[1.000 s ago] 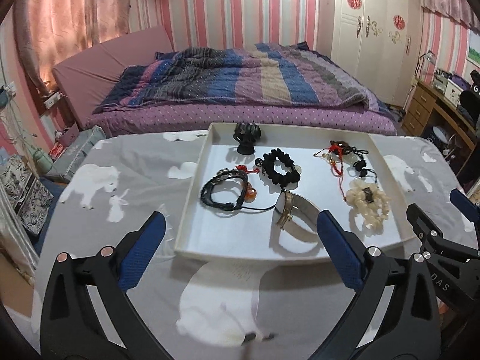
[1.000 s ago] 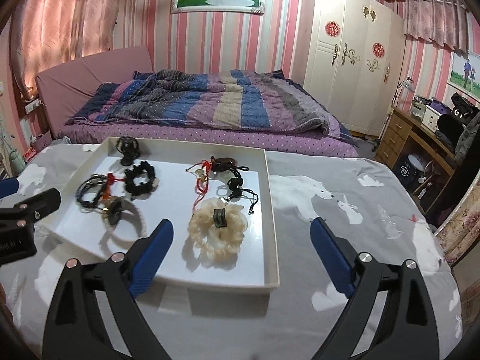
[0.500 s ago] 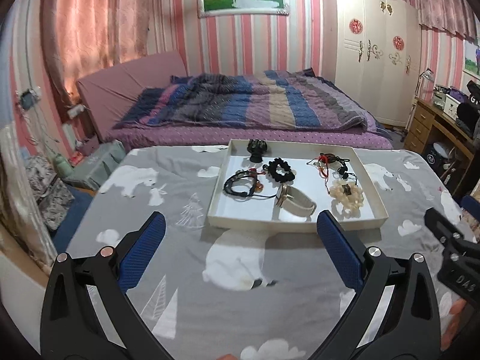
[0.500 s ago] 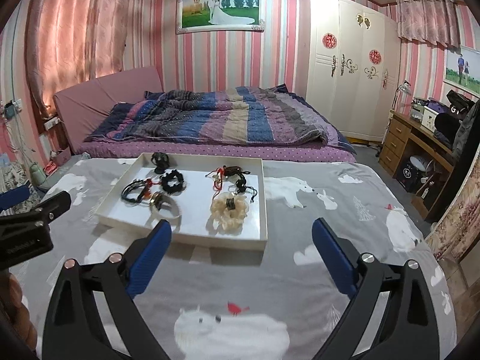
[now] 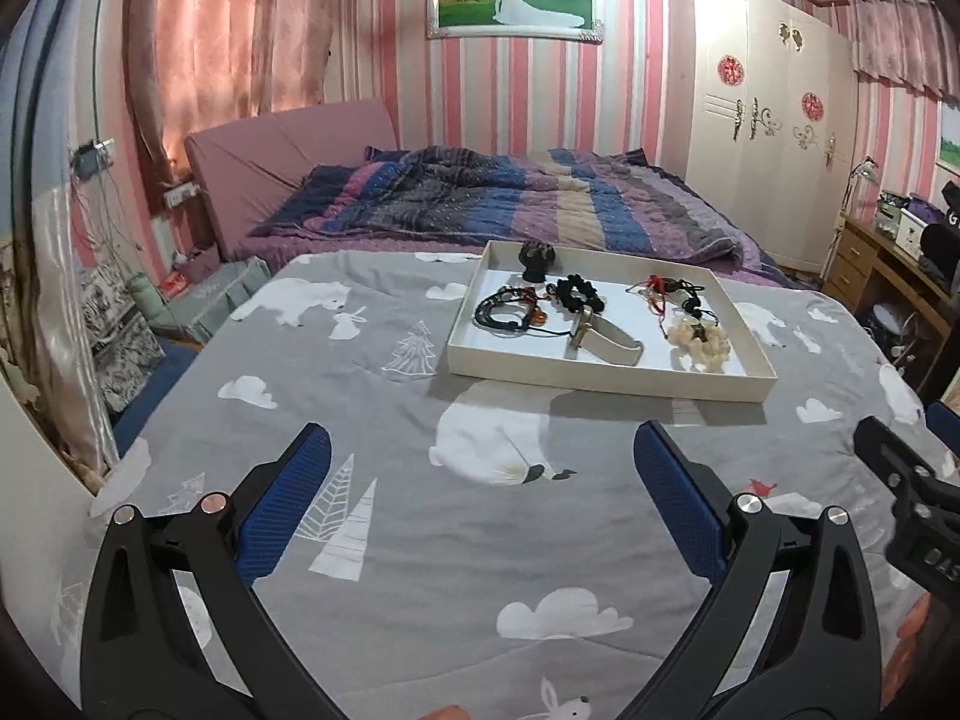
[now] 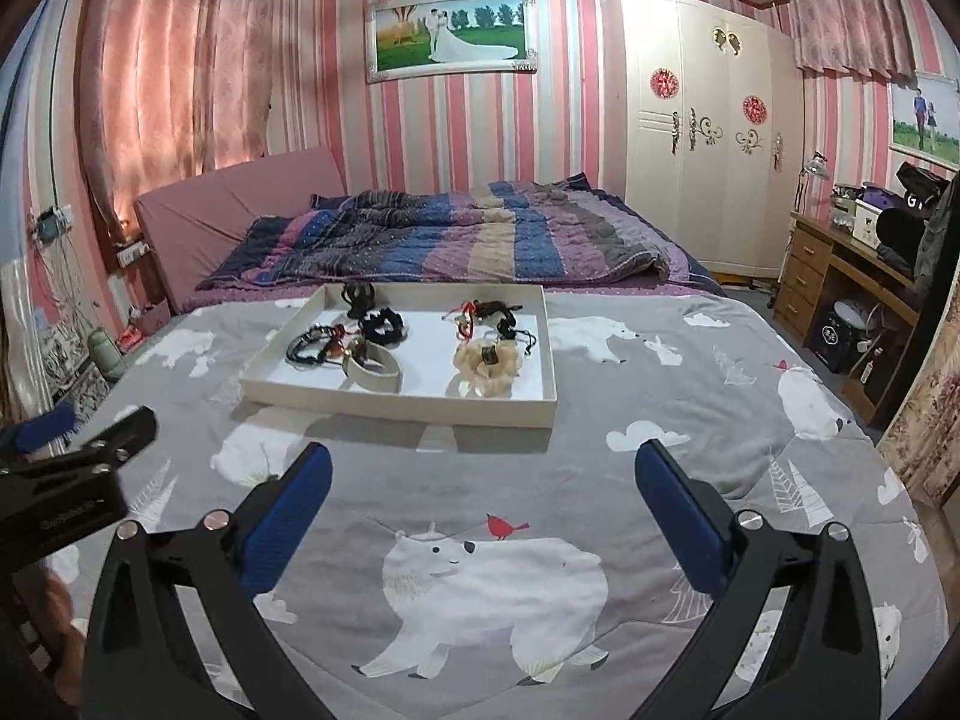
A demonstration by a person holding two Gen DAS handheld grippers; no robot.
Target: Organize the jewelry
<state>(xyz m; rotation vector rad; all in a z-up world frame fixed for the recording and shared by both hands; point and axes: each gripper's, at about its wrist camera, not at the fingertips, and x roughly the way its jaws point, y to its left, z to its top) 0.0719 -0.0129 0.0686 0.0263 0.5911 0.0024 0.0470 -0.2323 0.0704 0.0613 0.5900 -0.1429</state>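
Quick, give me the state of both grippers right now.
Left gripper: open, holding nothing, above the grey blanket, short of the jewelry tray.
Right gripper: open, holding nothing, also short of the tray.

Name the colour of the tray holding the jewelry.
Cream-white tray; the right wrist view shows it best.

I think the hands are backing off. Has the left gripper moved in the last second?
Yes. The left gripper has pulled back from the white tray: its fingertips overlapped the tray's near rim before, and now grey bedspread lies between them.
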